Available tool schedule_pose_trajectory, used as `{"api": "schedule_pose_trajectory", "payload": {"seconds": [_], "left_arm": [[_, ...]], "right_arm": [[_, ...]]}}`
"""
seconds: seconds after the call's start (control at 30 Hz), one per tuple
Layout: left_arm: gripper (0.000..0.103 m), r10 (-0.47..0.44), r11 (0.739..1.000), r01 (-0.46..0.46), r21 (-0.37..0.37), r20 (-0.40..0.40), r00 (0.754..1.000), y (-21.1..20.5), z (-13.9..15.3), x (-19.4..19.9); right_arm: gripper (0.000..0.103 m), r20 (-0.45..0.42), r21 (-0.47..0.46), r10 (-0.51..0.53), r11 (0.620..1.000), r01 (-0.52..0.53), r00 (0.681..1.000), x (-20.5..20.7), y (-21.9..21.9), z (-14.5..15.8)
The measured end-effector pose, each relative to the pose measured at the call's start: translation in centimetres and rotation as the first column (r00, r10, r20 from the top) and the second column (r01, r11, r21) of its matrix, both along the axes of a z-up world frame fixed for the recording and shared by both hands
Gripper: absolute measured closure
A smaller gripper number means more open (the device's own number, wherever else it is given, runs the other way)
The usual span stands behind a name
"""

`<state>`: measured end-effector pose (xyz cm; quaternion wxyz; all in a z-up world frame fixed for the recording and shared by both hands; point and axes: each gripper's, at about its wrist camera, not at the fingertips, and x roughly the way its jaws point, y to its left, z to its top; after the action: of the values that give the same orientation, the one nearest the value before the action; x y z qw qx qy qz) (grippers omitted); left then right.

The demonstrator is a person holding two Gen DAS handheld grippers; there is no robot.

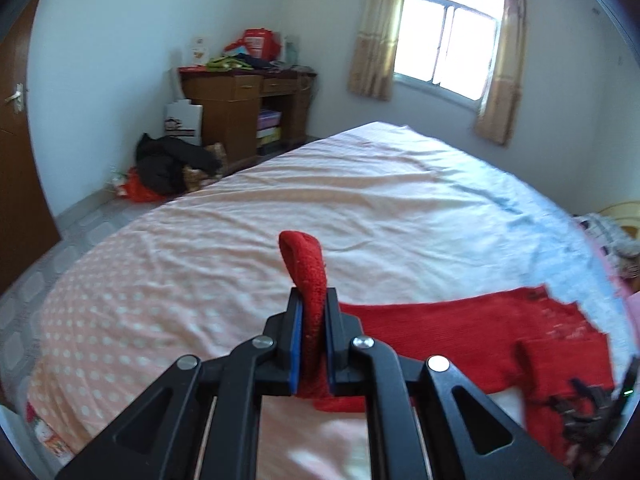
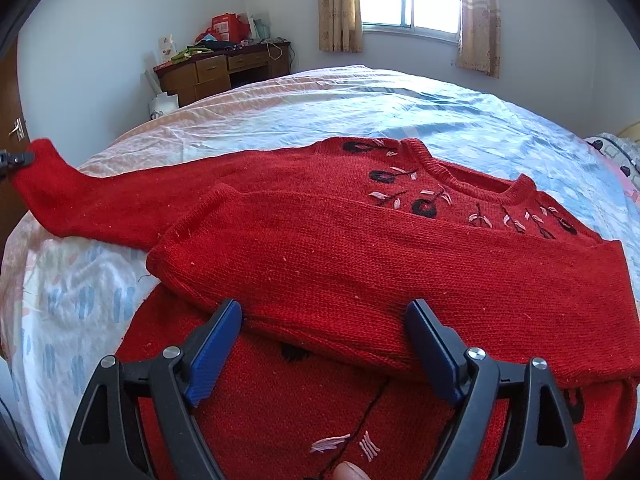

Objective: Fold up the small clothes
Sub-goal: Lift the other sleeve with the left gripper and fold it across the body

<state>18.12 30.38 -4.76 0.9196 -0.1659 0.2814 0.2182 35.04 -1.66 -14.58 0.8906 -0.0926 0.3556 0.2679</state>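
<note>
Red knitted sweater (image 2: 360, 248) spread front-up on the bed (image 2: 280, 100), toward the near edge, neckline pointing to the far side. One sleeve already laid across the chest (image 2: 400, 280); the other stretched out toward the bed's left edge, its cuff (image 1: 306, 276) pinched between the closed jaws of the left gripper (image 1: 313, 340) and raised a little off the sheet. Right gripper (image 2: 328, 344) poised low over the body of the garment, jaws spread wide, gripping nothing; whether the pads touch the knit cannot be told.

Step in hand, by the look of it: bringing the second sleeve in over the chest. To do it well:

- Carry the cuff in a low arc toward the opposite shoulder, keeping the sleeve flat and untwisted.
- Aim to cross it neatly over the sleeve already folded, parallel to the hem.
- Press down lightly with the right gripper near the shoulder seam, so the body does not drag or bunch on the soft sheet.
- Release only once the cuff lies fully on the knit, not hanging past its side.
</note>
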Motion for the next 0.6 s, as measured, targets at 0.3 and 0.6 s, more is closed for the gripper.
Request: {"api": "schedule_pose_trajectory", "payload": {"seconds": [0.3,0.6], "left_arm": [[0.093,-0.133,0.982,0.146,-0.116,0.112,0.985,-3.9,4.2,2.0],[0.094,-0.195,0.969,0.216,-0.116,0.174,0.965,-7.6,7.2,4.3]], "right_arm": [[0.018,-0.035,0.084,-0.059,0.995,0.062,0.998,-0.5,-4.0,2.9],[0.018,-0.049,0.124,-0.136,0.982,0.141,0.989,-2.3,-11.0,5.7]]}}
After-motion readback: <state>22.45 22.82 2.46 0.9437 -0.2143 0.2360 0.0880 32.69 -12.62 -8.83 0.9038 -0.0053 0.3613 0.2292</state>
